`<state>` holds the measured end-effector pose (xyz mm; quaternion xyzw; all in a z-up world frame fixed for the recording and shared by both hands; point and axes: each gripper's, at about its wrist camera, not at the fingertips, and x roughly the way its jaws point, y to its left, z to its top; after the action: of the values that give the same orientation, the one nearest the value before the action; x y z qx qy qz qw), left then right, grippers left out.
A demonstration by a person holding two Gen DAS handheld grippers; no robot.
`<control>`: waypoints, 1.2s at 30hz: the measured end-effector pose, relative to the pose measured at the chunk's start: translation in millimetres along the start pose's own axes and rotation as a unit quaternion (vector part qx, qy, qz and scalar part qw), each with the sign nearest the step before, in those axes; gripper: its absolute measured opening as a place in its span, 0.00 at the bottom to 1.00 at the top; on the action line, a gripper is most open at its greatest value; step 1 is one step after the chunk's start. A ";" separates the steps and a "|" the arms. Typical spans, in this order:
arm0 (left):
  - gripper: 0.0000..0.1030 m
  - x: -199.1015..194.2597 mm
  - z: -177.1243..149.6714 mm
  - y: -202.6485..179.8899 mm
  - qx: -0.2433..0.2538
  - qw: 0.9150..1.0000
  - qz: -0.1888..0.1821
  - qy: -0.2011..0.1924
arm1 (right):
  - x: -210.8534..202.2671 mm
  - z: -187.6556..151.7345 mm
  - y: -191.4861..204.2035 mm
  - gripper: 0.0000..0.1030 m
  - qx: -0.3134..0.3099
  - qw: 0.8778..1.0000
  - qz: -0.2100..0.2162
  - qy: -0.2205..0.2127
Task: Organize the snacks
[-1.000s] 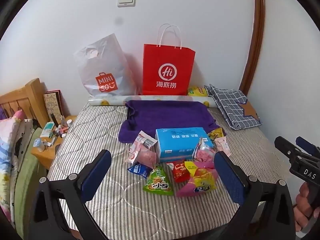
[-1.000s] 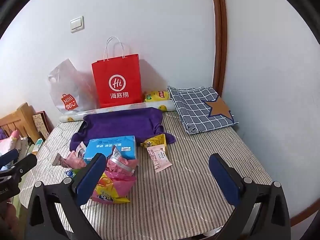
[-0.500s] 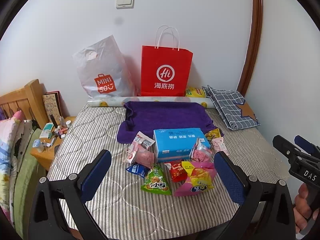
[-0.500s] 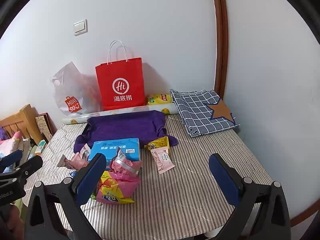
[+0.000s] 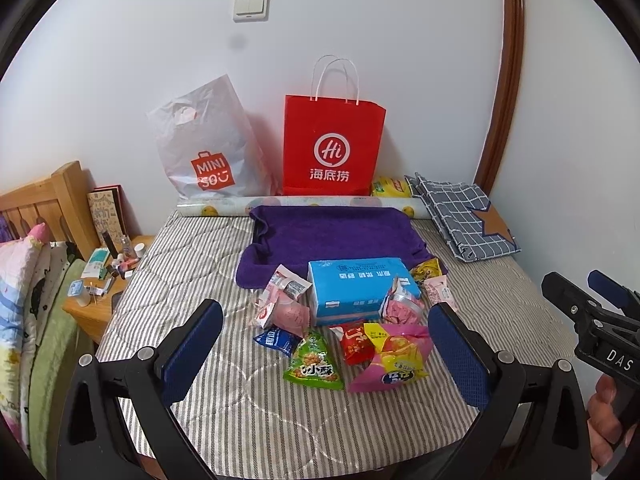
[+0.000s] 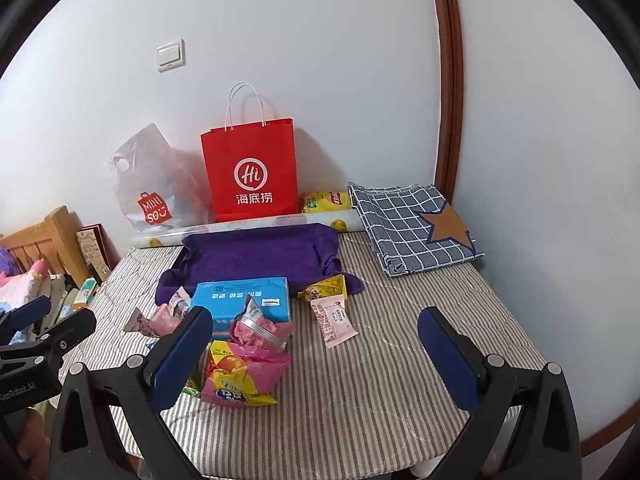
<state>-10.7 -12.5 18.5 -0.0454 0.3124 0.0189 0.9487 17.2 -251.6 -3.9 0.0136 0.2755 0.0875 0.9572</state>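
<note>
Snacks are lying in a loose cluster on the striped mattress [image 5: 168, 264], gathered around a light blue box [image 5: 358, 286] that is sitting at the near edge of a purple towel [image 5: 336, 232]. Just in front of the box, a pink and yellow chip bag [image 5: 394, 360] is resting beside a small red packet [image 5: 354, 342] and a green triangular packet [image 5: 314, 364], with a dark blue packet [image 5: 278, 340] just to their left. Pink wrappers [image 5: 282, 304] are piling up against the left side of the box, and a pale pink sachet [image 6: 334, 320] is lying to its right, near a yellow packet [image 6: 326, 288]. Both grippers are hovering over the near edge of the mattress, apart from every snack: the left gripper [image 5: 324, 350] is holding its blue-padded jaws spread wide with nothing between them, and the right gripper [image 6: 314, 354] is doing the same. Against the white wall, a red paper bag [image 5: 334, 148] is standing upright beside a slumping white plastic bag [image 5: 206, 148], behind a rolled printed mat [image 5: 224, 206]. A folded checked cloth [image 6: 412, 228] with a brown star is lying in the far right corner, and a cluttered wooden nightstand [image 5: 102, 284] is standing to the left of the mattress.
</note>
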 end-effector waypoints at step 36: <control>0.99 -4.5 -7.5 -0.1 -0.003 1.000 0.000 -0.008 | -4.7 -1.5 7.2 1.00 0.003 1.000 0.015 -0.005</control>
<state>-18.7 -13.4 15.2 -0.0486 0.3048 0.0200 0.9510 11.3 -245.4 -2.2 0.0215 0.2705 0.1008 0.9572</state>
